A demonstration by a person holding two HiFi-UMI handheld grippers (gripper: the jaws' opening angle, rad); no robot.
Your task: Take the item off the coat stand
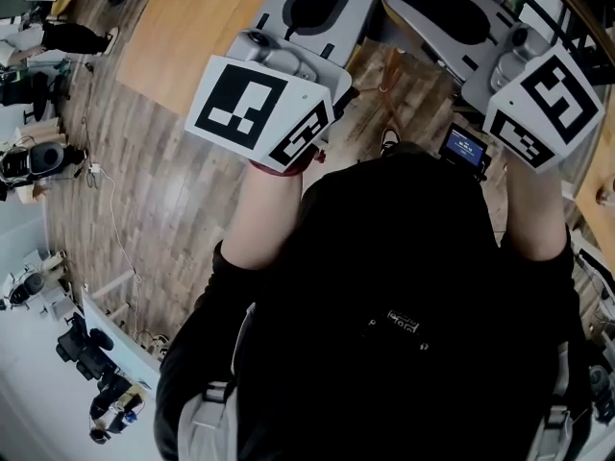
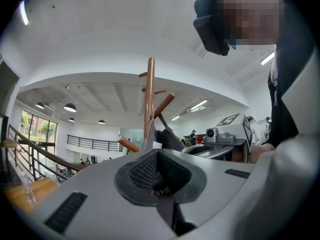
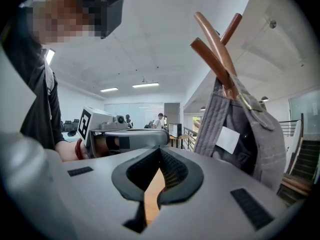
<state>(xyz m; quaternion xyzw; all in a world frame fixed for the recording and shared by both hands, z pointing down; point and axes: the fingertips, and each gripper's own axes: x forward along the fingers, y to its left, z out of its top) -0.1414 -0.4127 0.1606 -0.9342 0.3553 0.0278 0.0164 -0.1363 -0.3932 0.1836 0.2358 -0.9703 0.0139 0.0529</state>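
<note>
A wooden coat stand (image 2: 149, 99) rises just beyond my left gripper (image 2: 159, 156), with its pegs slanting up. In the right gripper view its pegs (image 3: 215, 49) carry a grey fabric item (image 3: 245, 134) with a white label, hanging up and to the right of my right gripper (image 3: 160, 156). Both grippers are shut and hold nothing. In the head view the left gripper (image 1: 327, 3) and right gripper (image 1: 447, 12) are raised side by side in front of the person's chest. They hide the stand there. Neither gripper touches the item.
A wooden tabletop (image 1: 192, 36) lies beyond the left gripper. A railing (image 2: 35, 151) and a water bottle (image 2: 27, 186) are at the left, stairs (image 3: 305, 159) at the right. Equipment (image 1: 38, 161) lines the floor's left side. People (image 3: 159, 120) stand far off.
</note>
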